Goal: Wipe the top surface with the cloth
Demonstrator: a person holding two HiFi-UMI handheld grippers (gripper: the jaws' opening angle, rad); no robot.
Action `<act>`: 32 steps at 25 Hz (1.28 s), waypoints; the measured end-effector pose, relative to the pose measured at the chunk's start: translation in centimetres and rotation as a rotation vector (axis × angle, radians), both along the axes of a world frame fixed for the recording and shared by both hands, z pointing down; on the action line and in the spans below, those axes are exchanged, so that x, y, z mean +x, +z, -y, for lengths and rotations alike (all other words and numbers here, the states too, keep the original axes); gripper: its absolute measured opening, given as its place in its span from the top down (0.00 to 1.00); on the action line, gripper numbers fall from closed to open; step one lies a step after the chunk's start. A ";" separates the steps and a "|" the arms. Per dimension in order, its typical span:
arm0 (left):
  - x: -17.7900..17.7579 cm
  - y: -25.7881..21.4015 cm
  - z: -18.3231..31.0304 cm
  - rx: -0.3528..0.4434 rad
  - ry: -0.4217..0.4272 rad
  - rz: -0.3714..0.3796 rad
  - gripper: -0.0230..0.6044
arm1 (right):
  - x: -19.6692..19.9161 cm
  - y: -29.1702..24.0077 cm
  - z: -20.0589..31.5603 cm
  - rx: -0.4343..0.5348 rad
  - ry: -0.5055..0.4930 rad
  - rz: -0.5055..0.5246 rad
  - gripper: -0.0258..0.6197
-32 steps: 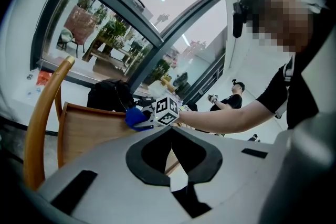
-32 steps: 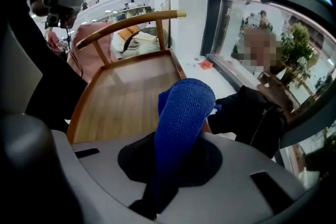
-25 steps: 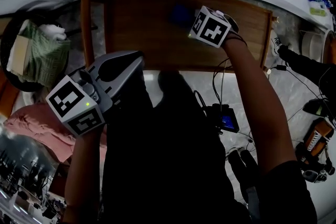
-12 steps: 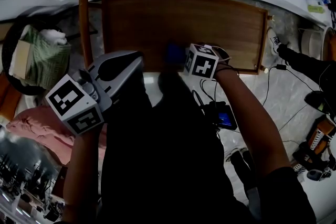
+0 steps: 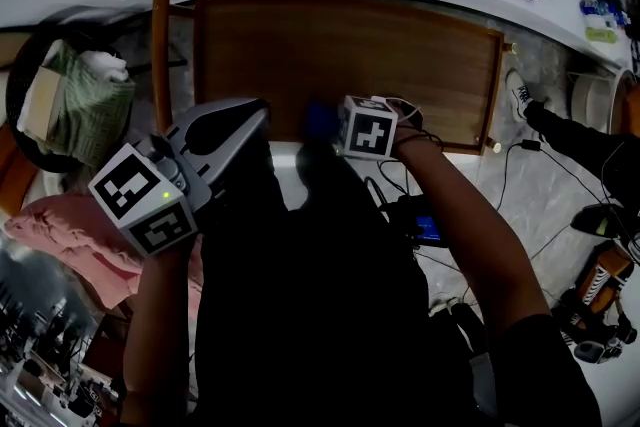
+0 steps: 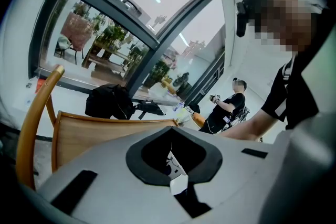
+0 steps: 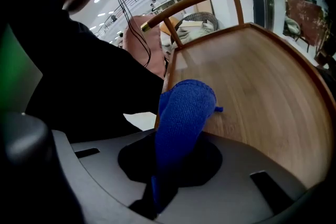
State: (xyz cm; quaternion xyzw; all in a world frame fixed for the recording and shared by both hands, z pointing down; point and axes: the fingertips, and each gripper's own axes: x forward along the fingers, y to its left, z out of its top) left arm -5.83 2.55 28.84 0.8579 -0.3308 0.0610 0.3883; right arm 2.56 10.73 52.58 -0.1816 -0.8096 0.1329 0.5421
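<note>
Cloth (image 7: 184,113), blue, pinched in the closed jaws of the right gripper (image 7: 165,165), tip resting on the wooden top (image 5: 400,55) at its near edge, about mid-width. Wiping stroke in hand, by the look of it; next, likely a push outward across the wood, cloth kept pressed flat. Right arm bent, forearm reaching forward. Left gripper (image 5: 235,125) off the top, near the body, jaws together on nothing.
</note>
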 end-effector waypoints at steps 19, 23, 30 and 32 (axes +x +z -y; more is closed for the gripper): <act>2.3 1.2 -2.4 -0.059 0.004 0.009 0.95 | 1.1 -1.4 24.1 0.556 0.159 0.074 0.87; 2.6 1.3 -2.5 -0.064 0.018 -0.002 0.95 | 1.2 -1.2 23.0 0.482 0.166 0.052 0.87; 3.7 1.8 -2.3 -0.068 0.046 -0.013 0.95 | 2.8 -0.4 16.4 0.404 0.110 0.039 0.87; 4.0 1.9 -2.4 -0.072 0.054 -0.018 0.95 | 3.1 -0.2 14.2 0.377 0.102 0.041 0.87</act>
